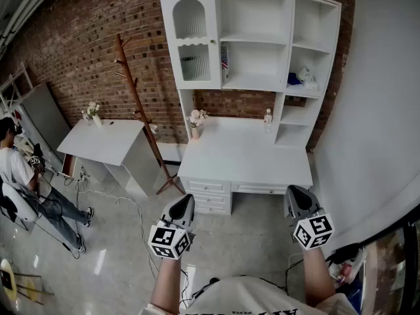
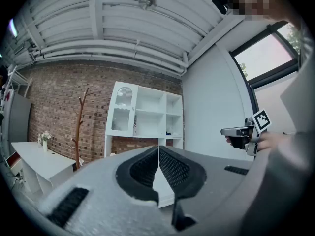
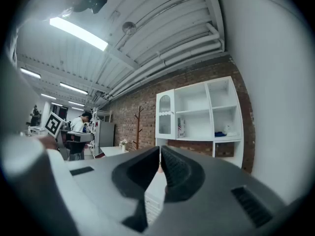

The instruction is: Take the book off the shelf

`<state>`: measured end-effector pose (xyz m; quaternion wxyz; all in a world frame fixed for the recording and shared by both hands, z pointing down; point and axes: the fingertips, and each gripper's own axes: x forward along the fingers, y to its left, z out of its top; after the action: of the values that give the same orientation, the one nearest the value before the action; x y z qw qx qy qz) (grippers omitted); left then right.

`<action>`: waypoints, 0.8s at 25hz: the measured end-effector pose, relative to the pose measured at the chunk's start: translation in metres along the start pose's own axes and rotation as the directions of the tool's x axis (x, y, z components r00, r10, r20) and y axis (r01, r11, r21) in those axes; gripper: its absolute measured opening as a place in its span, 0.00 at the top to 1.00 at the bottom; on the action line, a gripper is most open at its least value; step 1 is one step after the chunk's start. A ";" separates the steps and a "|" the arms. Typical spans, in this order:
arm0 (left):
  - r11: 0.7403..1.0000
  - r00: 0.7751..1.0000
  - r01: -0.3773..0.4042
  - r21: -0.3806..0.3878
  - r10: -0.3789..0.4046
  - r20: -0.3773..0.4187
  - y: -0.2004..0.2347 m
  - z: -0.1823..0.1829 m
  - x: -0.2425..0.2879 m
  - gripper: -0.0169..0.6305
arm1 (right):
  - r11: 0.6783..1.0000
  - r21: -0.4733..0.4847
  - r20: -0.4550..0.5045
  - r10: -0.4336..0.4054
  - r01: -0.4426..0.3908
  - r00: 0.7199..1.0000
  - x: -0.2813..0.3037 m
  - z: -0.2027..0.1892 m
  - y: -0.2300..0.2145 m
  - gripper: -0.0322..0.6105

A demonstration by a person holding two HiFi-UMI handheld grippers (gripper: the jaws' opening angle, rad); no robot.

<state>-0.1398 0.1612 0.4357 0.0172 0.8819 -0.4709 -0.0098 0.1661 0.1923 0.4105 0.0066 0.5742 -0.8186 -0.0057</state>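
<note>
I'm standing well back from the shelf (image 1: 252, 39), both hands level and pointed at it across the counter (image 1: 246, 159). The book (image 1: 224, 61) stands upright in the shelf's middle bay, hard against that bay's left wall, just right of the glazed cupboard door (image 1: 191, 41). I see nothing else in that bay. A blue thing (image 1: 294, 79) sits one bay further right in the shelf, well apart from the book.

The fingers of my left gripper (image 1: 183, 205) are pressed together with nothing between them. Those of my right gripper (image 1: 296, 199) are the same, tight and empty. Neither hand is ready to take anything yet.

To do this well, I reckon I should first get close to the shelf. The counter juts out below it, so the last stretch will be a reach over the top.

I'd lead with the right gripper, because the book's free face is on its right. I'd spread the fingers before they enter the bay, not inside it.

From here I cannot tell whether any gap lies between the book and the shelf's wall. If there is none, one finger won't slip behind it. In that case I'd tip the book outward by its top edge, then pinch it across its thickness and draw it straight towards me.

On the way in I'd stay high, clear of the flower vase (image 1: 195, 120) under the shelf's left side.
</note>
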 end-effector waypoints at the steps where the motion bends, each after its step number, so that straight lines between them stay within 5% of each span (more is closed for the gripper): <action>1: 1.000 1.000 0.000 0.000 0.000 -0.001 0.001 0.000 0.000 0.93 | 1.000 0.000 0.001 0.000 0.000 1.000 0.001 0.000 0.000 0.90; 20: 1.000 1.000 -0.018 0.007 0.018 -0.007 0.004 0.000 0.011 0.93 | 1.000 0.023 0.006 0.001 -0.002 1.000 0.015 0.000 -0.012 0.90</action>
<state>-0.1370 0.1500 0.4355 0.0158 0.8778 -0.4787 -0.0048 0.1720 0.1742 0.4102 -0.0024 0.5736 -0.8191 0.0023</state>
